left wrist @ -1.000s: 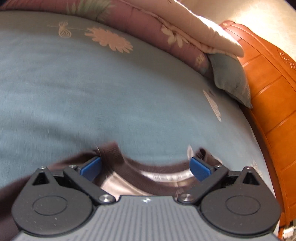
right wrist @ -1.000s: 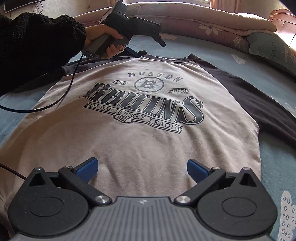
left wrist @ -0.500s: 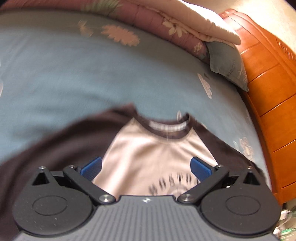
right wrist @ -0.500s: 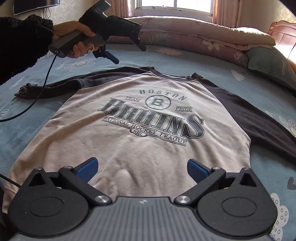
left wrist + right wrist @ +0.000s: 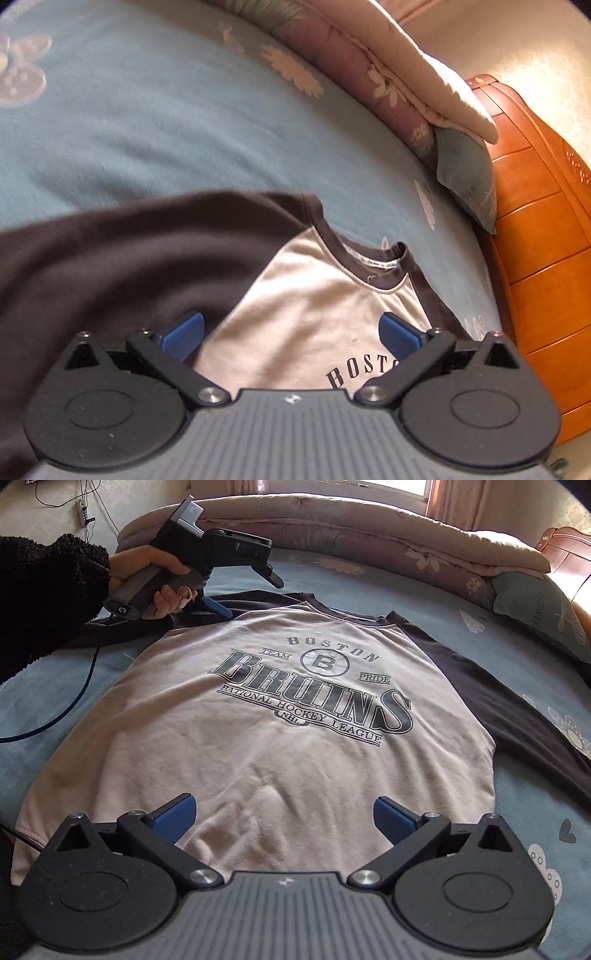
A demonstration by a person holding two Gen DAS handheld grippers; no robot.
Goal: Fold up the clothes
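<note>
Sleeve first, on my left: I am hovering the left gripper (image 5: 291, 332) over the shirt's (image 5: 280, 738) dark left sleeve (image 5: 122, 633) near the collar (image 5: 369, 266), its fingers spread wide and gripping nothing. Moving across, the shirt is lying flat and face-up on the bed (image 5: 74, 686), print showing, both sleeves stretched outward. Further right, I am holding the right gripper (image 5: 282, 818) above the hem, fingers likewise apart and empty, with the right sleeve (image 5: 517, 716) trailing off beyond it. No fold is showing anywhere, so as I am judging it, the whole folding remains ahead.
</note>
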